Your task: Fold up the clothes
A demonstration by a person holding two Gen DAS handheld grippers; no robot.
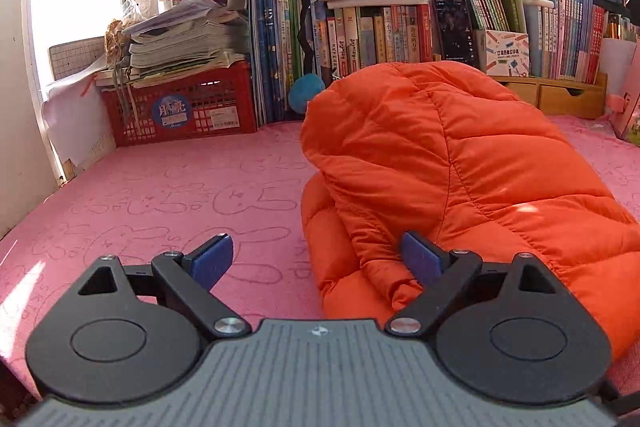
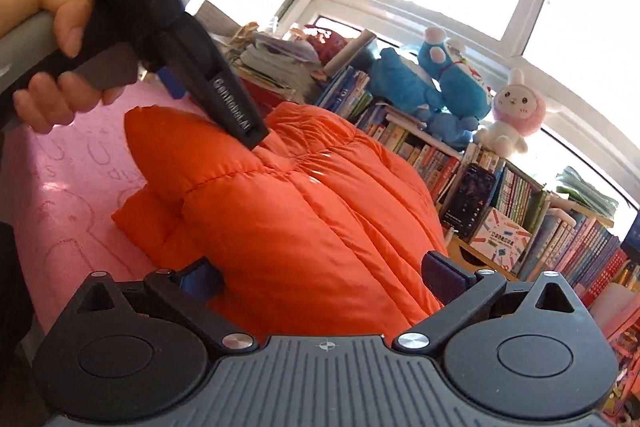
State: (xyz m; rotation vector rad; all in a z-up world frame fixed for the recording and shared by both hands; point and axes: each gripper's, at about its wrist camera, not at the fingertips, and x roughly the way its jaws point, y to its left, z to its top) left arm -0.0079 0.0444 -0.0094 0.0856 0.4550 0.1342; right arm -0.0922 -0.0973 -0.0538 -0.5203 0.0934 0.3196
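On the pink surface (image 1: 160, 195), the orange puffer jacket (image 1: 460, 167) is sitting bunched, partly folded; both grippers' fingers are gaping wide, gripping nothing, so tidying is remaining

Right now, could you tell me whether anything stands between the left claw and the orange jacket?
Nothing visible does. The left claw is open, its right finger already against the orange jacket at its near folded edge, its left finger over bare pink mat. The red crate and books sit well behind.
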